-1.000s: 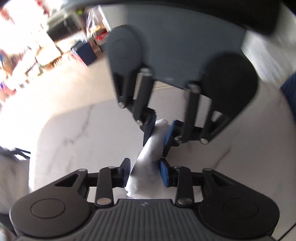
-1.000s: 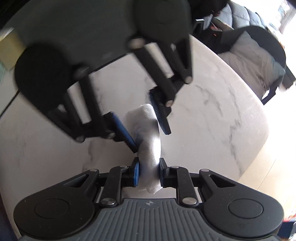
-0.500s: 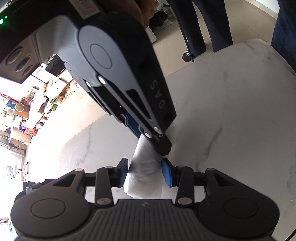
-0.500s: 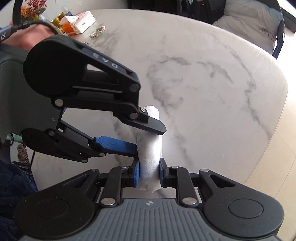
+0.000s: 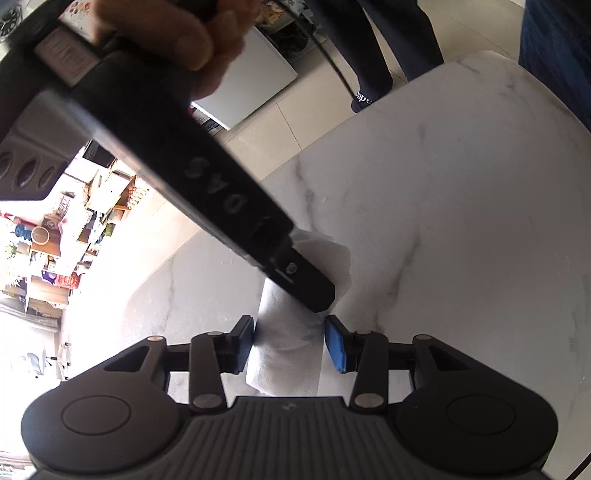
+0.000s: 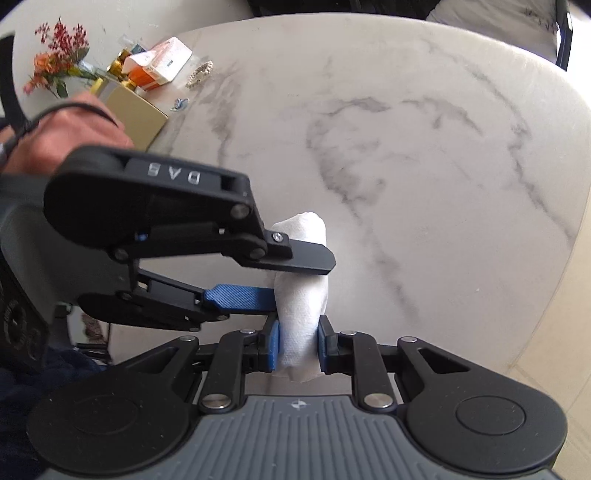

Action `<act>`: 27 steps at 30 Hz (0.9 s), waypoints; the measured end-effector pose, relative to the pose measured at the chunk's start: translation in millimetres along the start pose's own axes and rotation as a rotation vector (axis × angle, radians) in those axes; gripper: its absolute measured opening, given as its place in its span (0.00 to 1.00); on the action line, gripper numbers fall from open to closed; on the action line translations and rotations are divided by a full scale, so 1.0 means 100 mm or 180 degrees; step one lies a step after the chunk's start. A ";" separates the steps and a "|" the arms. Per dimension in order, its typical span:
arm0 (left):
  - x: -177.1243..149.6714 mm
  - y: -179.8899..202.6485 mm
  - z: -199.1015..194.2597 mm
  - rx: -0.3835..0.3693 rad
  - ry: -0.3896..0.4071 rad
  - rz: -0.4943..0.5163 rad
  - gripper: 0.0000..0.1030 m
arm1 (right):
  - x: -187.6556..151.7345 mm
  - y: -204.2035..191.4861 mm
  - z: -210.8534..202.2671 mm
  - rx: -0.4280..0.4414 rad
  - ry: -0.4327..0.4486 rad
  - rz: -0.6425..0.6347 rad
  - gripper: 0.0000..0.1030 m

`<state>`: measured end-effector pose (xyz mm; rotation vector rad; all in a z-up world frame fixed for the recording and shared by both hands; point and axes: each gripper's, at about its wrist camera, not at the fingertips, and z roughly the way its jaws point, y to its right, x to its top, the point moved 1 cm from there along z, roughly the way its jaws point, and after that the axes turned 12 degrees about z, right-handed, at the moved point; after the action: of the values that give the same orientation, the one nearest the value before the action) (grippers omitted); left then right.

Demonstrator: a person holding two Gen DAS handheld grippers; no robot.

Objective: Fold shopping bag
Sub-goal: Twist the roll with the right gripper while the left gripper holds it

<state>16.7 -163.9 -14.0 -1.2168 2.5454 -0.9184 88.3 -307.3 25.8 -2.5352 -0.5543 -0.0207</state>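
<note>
A white shopping bag rolled into a tight bundle (image 6: pixel 301 295) is held above the white marble-veined bench (image 6: pixel 424 155), clamped by the right gripper (image 6: pixel 297 347); the left gripper (image 5: pixel 290 341) is set slightly apart around it

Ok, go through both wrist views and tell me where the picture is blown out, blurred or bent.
Left wrist view: the room beyond the marble table is overexposed at left; the hand on the right gripper is motion-blurred; fisheye curves the table edge. Right wrist view: sharper and evenly lit, the rolled white bag crisp; glare whitens the floor at right; the table rim bows strongly.
</note>
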 end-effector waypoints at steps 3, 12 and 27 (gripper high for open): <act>-0.01 0.03 -0.05 -0.0040 0.0026 -0.0046 0.30 | 0.00 -0.05 0.06 0.0040 -0.0058 -0.0043 0.21; 0.01 0.07 -0.20 -0.0042 0.0040 -0.0160 0.19 | -0.02 -0.16 0.01 0.0167 -0.0099 -0.0244 0.22; 0.09 0.04 -0.12 -0.0320 -0.0272 -0.0495 0.13 | -0.43 -0.97 0.01 -0.1001 0.0486 -0.1359 0.41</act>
<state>3.6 -163.1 -6.2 -1.4676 2.4850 -0.7578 11.1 -248.4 68.2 -2.6276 -1.0899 -0.4861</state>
